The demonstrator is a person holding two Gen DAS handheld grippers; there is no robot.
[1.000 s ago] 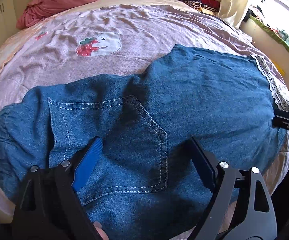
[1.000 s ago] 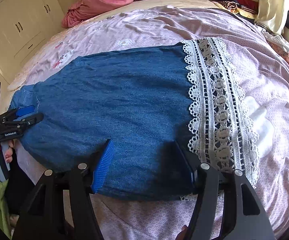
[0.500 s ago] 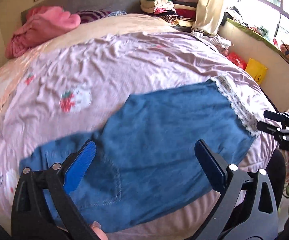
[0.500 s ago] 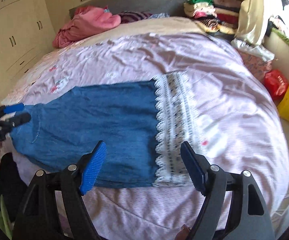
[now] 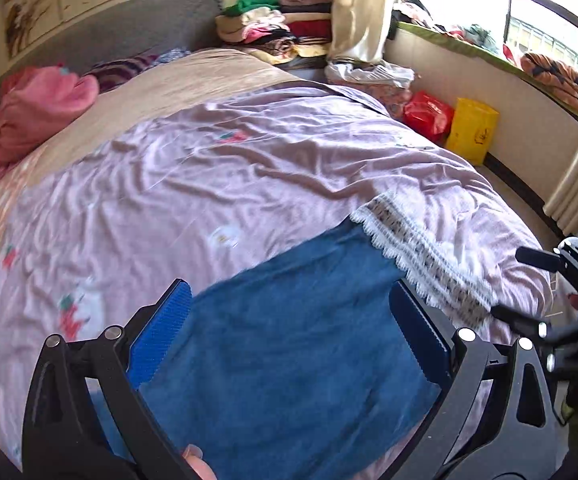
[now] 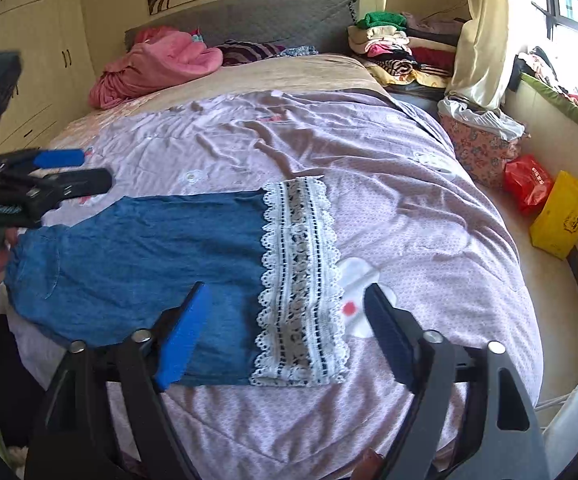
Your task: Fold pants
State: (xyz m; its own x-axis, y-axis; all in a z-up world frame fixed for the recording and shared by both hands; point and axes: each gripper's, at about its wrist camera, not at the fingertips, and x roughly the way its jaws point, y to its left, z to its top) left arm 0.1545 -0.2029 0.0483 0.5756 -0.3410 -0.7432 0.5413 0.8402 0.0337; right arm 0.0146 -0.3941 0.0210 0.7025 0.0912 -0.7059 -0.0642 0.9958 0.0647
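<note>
Blue denim pants [image 6: 145, 268] with a white lace hem [image 6: 301, 280] lie flat across the near edge of the bed, waist to the left, hem to the right. They also show in the left wrist view [image 5: 289, 364]. My left gripper [image 5: 289, 324] is open and empty, held above the denim. My right gripper [image 6: 289, 320] is open and empty, above the lace hem. The left gripper also shows at the left edge of the right wrist view [image 6: 69, 170], and the right gripper at the right edge of the left wrist view [image 5: 529, 284].
The pink bedspread [image 6: 389, 184] is wrinkled. A pink blanket heap [image 6: 157, 64] lies by the grey headboard. Stacked clothes [image 6: 393, 48] stand at the far right. A red bag [image 6: 529, 184] and a yellow bag [image 6: 565, 216] sit on the floor by the window wall.
Both grippers have lifted up and back from the pants, which stay flat on the bed. Both stay open.
</note>
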